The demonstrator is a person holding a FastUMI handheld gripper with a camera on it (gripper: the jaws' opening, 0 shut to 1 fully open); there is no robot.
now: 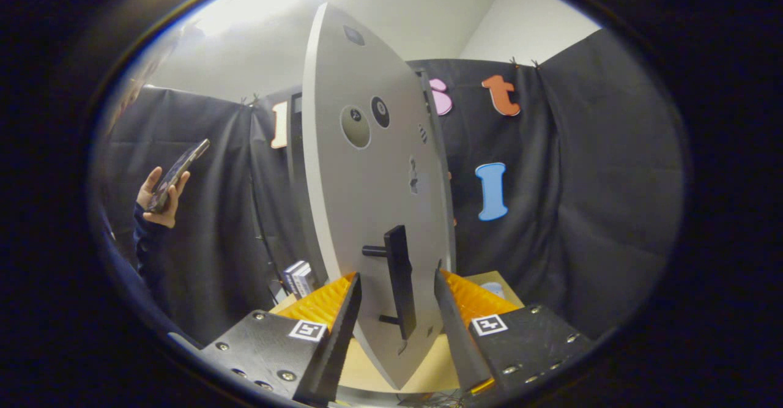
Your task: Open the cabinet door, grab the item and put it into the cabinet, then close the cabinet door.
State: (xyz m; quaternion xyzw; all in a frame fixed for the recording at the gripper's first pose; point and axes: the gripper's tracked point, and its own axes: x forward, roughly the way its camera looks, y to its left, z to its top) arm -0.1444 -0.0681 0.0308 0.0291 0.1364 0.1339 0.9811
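Cabinet door point(373, 200) standing swung out, presenting its grey face and near edge straight ahead of the fingers. Carrying a dark bar handle point(400, 279) low on the face, mounted on 2 short posts and running upright; likely placed there for a sideways pinch. Also bearing 2 round marks and several small dark stickers higher up.

Gripper point(397, 316) straddling the handle: 2 fingers spread wide, 1 either side of the door's lower part, handle sitting between them. Neither finger pressing on the handle; clear gaps showing on both sides. Judging this as lining up on the handle, either to pull the door wider or to push it shut; stage of task not determinable from this alone.

Cabinet body point(296, 169) lying behind the door at left, only a dark upright edge showing; interior hidden by the door, so contents not confirmable.

Item to be stowed: not identifiable with certainty. Small boxes point(300, 278) sitting just left of the door's foot, on the wooden table point(483, 279); a pale round object point(494, 288) resting beyond the right finger. Either possibly the item.

Further out, a person's hand point(160, 197) holding a phone point(180, 172) up at left, well apart from the door, dark sleeve below. Risk noted: fingers closing off-centre and catching the door edge instead of the bar.
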